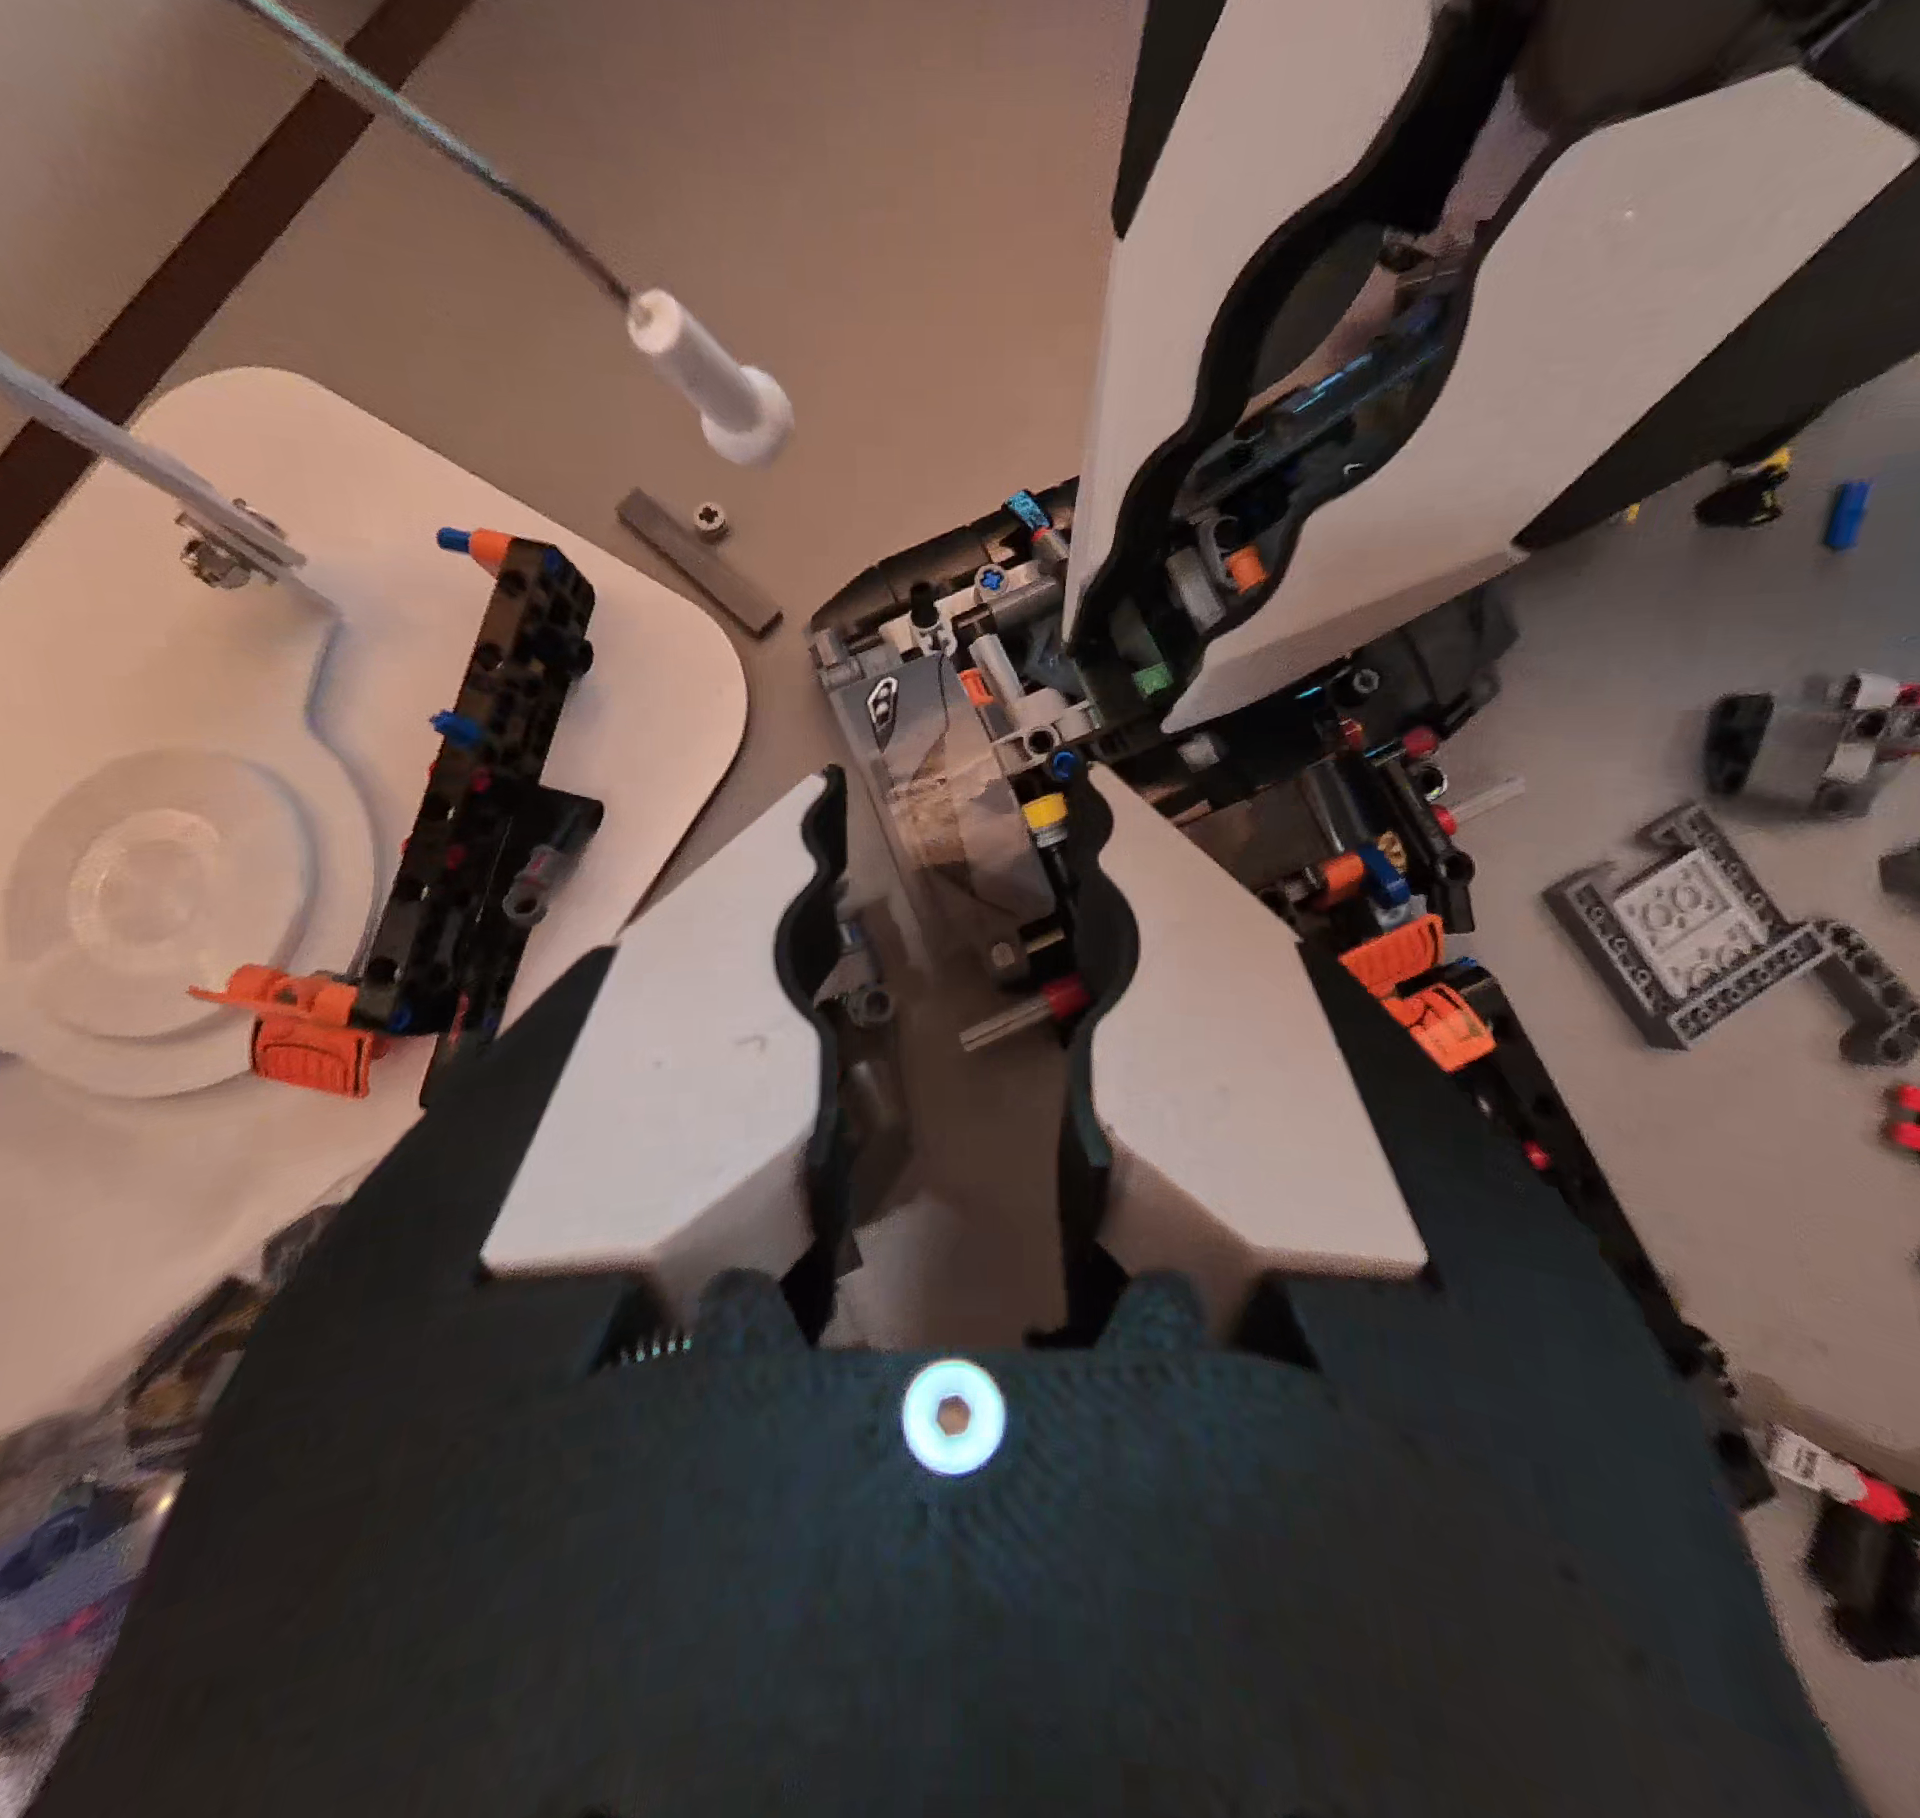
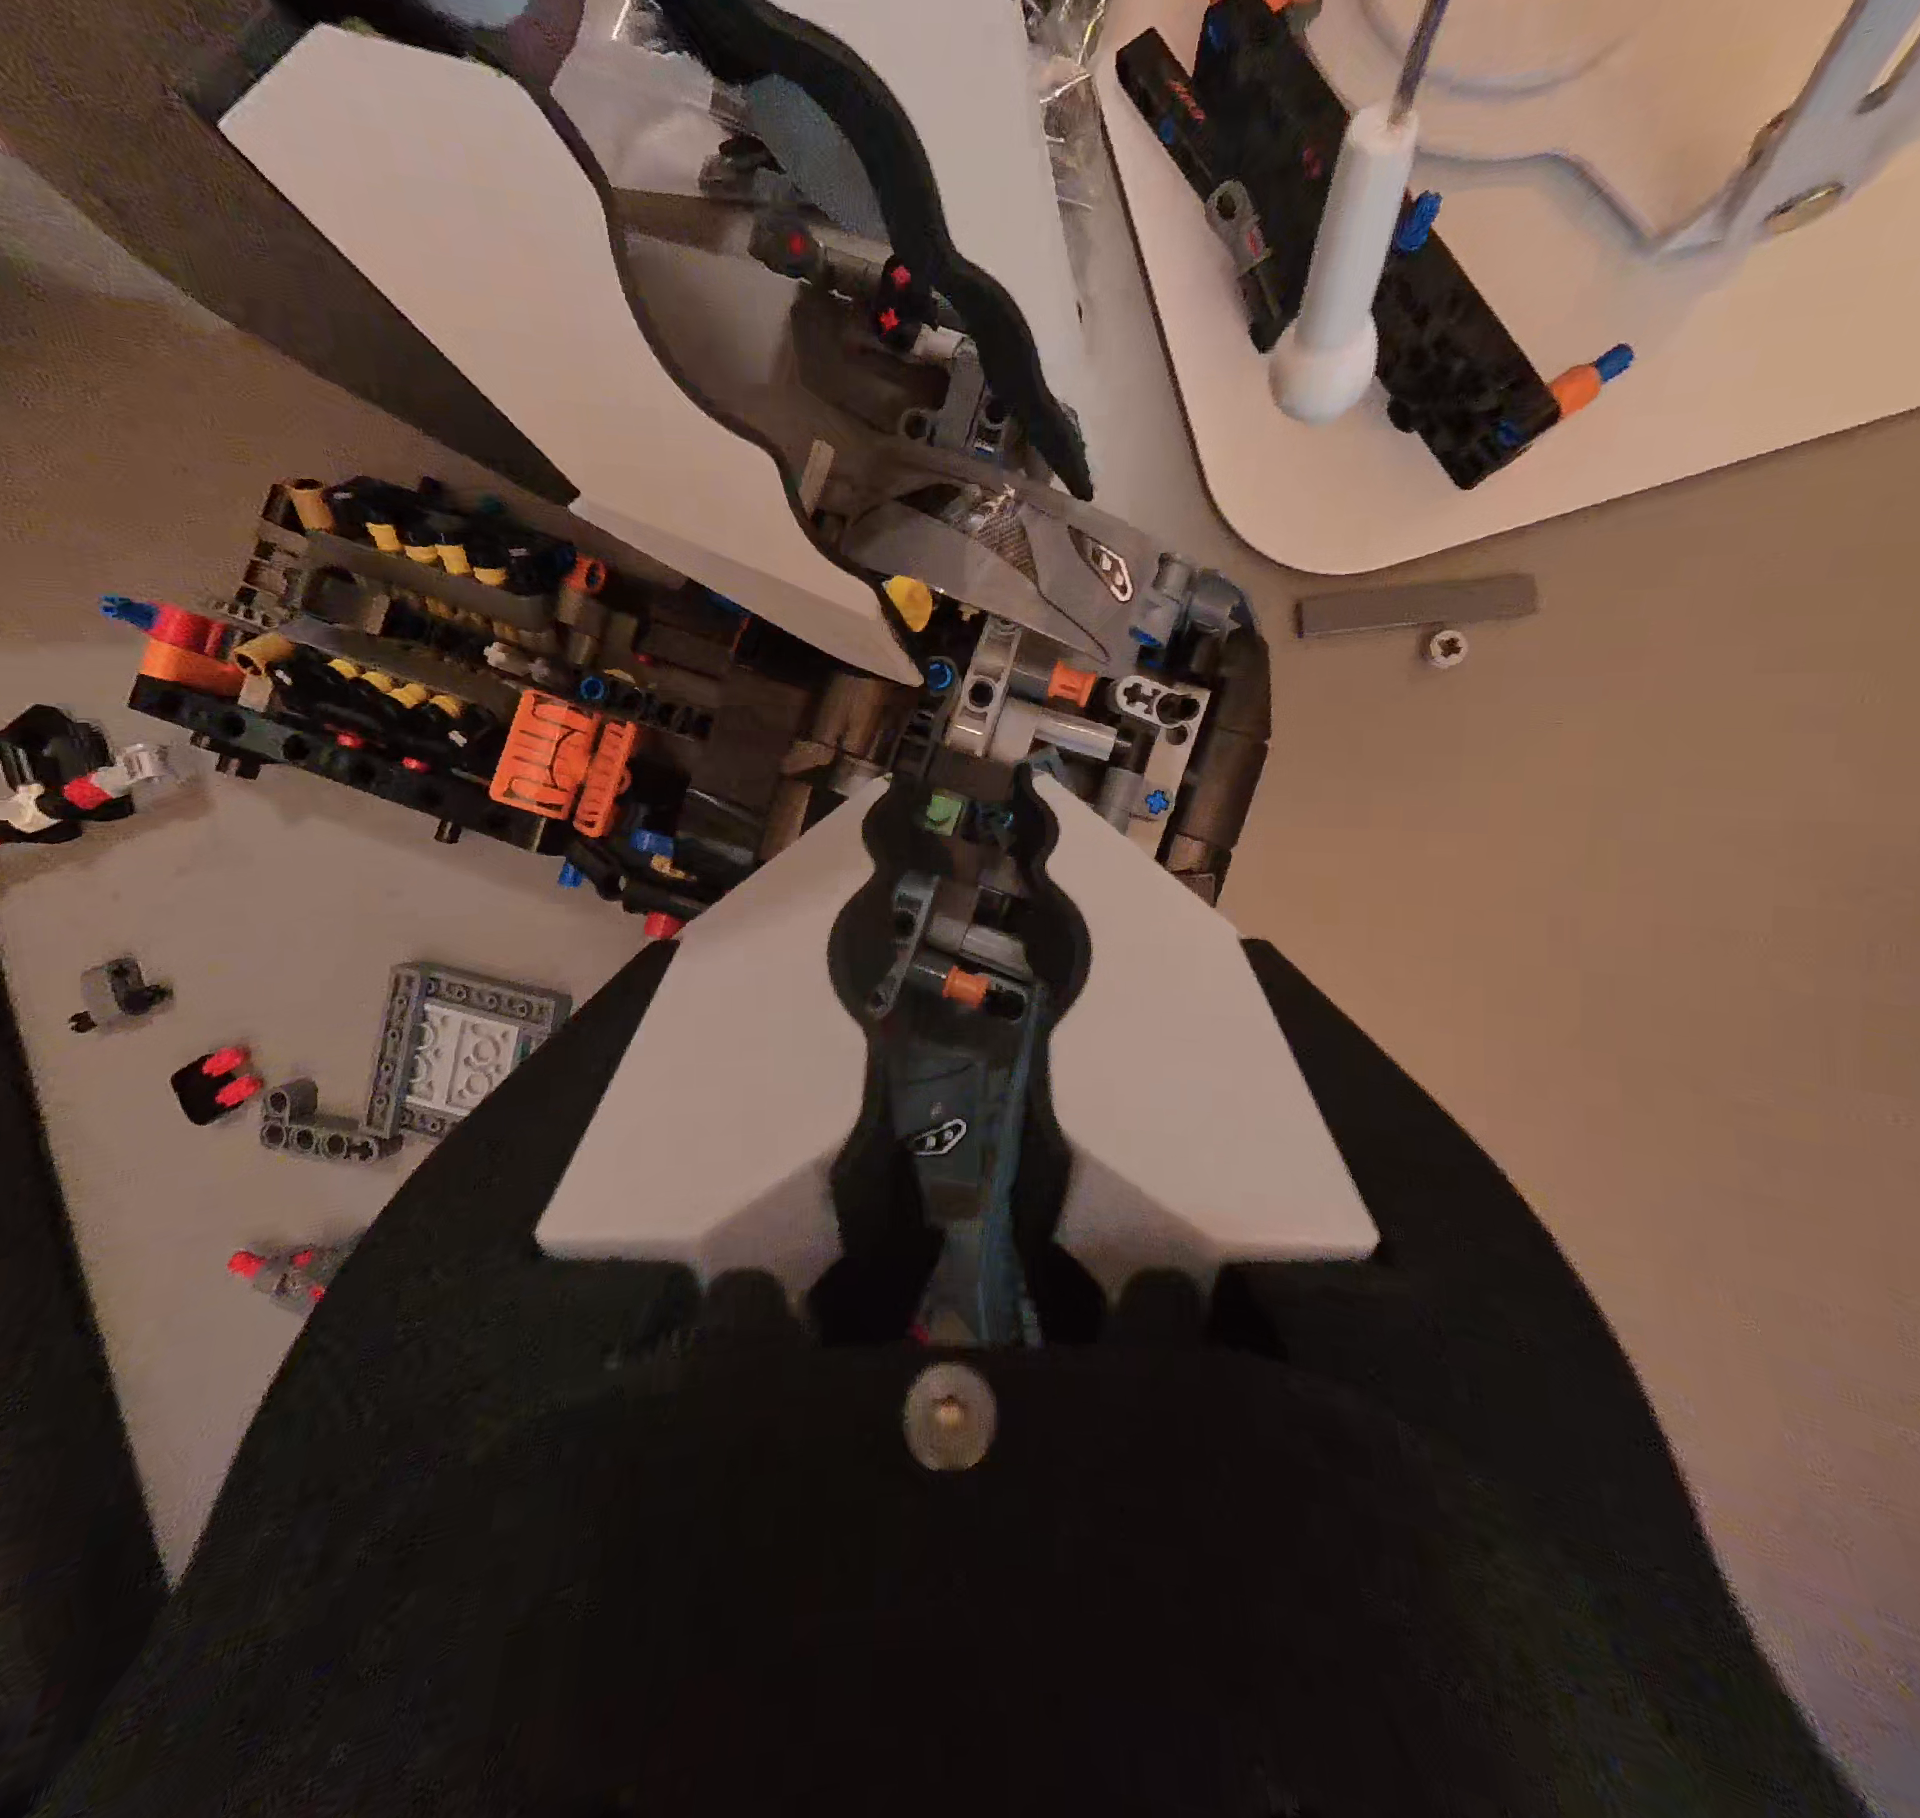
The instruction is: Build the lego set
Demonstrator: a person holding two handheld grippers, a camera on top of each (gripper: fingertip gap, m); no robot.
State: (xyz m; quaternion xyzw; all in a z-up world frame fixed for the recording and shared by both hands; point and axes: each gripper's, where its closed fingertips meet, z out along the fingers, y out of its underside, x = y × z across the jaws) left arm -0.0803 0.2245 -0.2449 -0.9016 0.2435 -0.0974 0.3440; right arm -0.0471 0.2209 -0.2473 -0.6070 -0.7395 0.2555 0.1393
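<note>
Left wrist view: left tool [image 1: 961,802] over the front of the lego model [image 1: 1049,729], which sits on the grey surface [image 1: 894,210]. Its white fingers [image 1: 707,1020] straddle a grey panel section of the model; gap between them is wide, and whether the pads actually press the part cannot be told. Right tool [image 1: 1127,688] enters from upper right, tips down on the model. Separate black beam assembly [image 1: 488,781] with orange ends lies on a white board [image 1: 644,688] to the left. Loose grey frame piece [image 1: 1704,927] lies to the right, apart from the model.

Right wrist view: right tool [image 2: 961,792] clamped on a dark grey-blue panel piece [image 2: 951,1134], held lengthwise between the fingers, its front end meeting the model [image 2: 540,688]. Left tool [image 2: 987,573] comes in from the top, fingers spread either side of the model's nose. Small grey flat bar [image 2: 1413,605] and a light round connector [image 2: 1446,646] lie on the bare surface [image 2: 1610,937] right of the model.
</note>
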